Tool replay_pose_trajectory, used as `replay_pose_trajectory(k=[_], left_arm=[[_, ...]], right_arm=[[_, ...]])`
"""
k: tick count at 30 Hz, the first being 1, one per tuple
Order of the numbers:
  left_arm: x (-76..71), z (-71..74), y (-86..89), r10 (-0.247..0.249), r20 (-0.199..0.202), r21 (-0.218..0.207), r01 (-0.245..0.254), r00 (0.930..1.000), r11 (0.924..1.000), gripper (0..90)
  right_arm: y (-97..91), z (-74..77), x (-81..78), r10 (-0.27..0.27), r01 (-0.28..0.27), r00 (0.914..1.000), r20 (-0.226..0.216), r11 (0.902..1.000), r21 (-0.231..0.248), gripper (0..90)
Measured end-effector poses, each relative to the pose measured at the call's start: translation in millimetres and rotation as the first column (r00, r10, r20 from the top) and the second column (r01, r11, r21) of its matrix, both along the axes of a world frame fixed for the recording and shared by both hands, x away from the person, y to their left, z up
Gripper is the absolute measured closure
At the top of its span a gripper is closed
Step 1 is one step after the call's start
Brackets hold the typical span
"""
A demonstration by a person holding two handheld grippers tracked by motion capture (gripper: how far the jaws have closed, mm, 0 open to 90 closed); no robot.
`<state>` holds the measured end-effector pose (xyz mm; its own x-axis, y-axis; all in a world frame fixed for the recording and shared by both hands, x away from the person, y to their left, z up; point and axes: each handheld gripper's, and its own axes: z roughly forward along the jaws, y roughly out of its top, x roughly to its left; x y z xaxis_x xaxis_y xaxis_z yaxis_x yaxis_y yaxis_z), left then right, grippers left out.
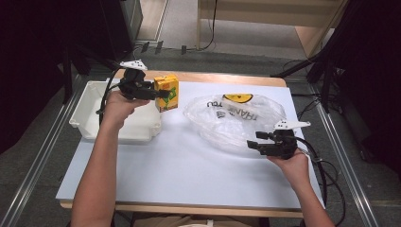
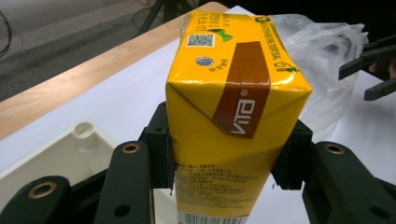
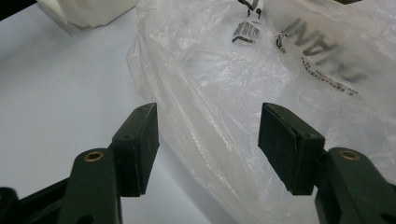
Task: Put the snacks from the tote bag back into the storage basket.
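Black pads of the left gripper (image 2: 229,158) clamp the yellow drink carton (image 2: 233,107) across its flat sides, above the table (image 1: 156,165) beside the white tray (image 1: 90,113); stiff but crushable, likely weighty, so a moderate mid-body squeeze suits. Right gripper (image 3: 208,144) gapes empty at the soft, slippery plastic bag (image 3: 261,84), best pinched at its rim

Each black gripper (image 1: 163,93) carries brass-coloured pivot rivets, a trailing black cable and a grey three-cornered top plate.
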<state>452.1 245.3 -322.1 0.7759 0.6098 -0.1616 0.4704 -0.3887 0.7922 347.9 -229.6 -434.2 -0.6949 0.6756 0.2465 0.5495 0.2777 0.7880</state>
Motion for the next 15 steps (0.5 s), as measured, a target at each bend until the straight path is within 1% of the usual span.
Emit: replay_pose_trajectory(k=[3, 11, 15], left_arm=[[0.6, 0.1, 5.6, 0.017, 0.001, -0.007, -0.017, 0.9999, 0.9998, 52.3], [0.3, 2.2, 20.5, 0.064, 0.017, -0.009, -0.063, 0.9978, 0.9979, 52.3], [2.2, -1.6, 28.5, 0.084, 0.004, -0.013, -0.084, 0.9965, 0.9964, 52.3]], right_arm=[[0.0, 0.2, -0.3, -0.001, 0.001, 1.0000, -0.001, 1.0000, 0.002, 39.1], [0.2, -0.1, -0.2, -0.001, 0.001, 1.0000, 0.000, 1.0000, 0.000, 39.1], [0.2, 0.0, -0.2, -0.001, 0.001, 1.0000, 0.000, 1.0000, 0.001, 39.1]])
